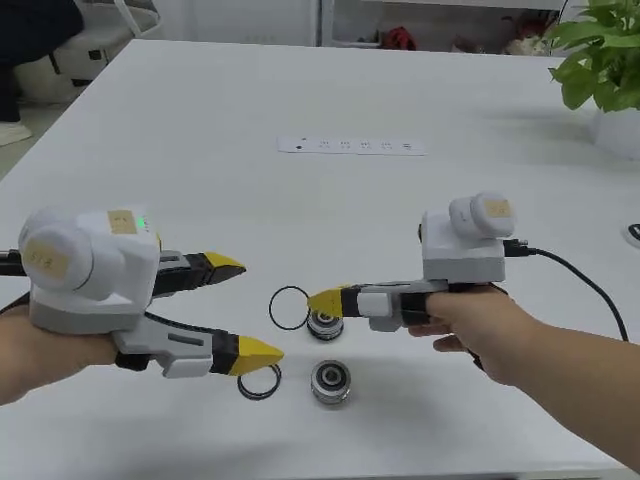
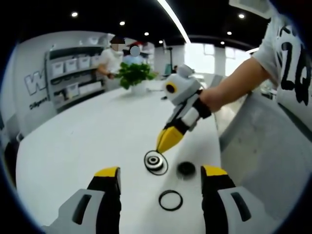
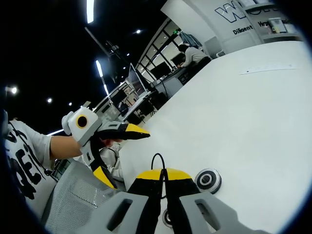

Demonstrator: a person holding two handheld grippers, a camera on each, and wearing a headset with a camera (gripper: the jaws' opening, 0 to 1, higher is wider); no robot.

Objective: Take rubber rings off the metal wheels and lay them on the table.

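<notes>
Peeling step: my right claw (image 1: 322, 300), level and pointing left, is pinched together on a rubber ring (image 1: 289, 307) looping out past its tips, metal wheel (image 1: 325, 323) just beneath. Next, I reckon: lift clear, lay it on the surface (image 1: 400, 220). Left claw (image 1: 242, 308) hovers opposite, jaws apart.

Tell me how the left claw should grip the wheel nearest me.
Best pinch the nearest wheel across its outer rim, coming straight down from above; it lies flat on the table, hub up, so the round sides are the open faces.
</notes>
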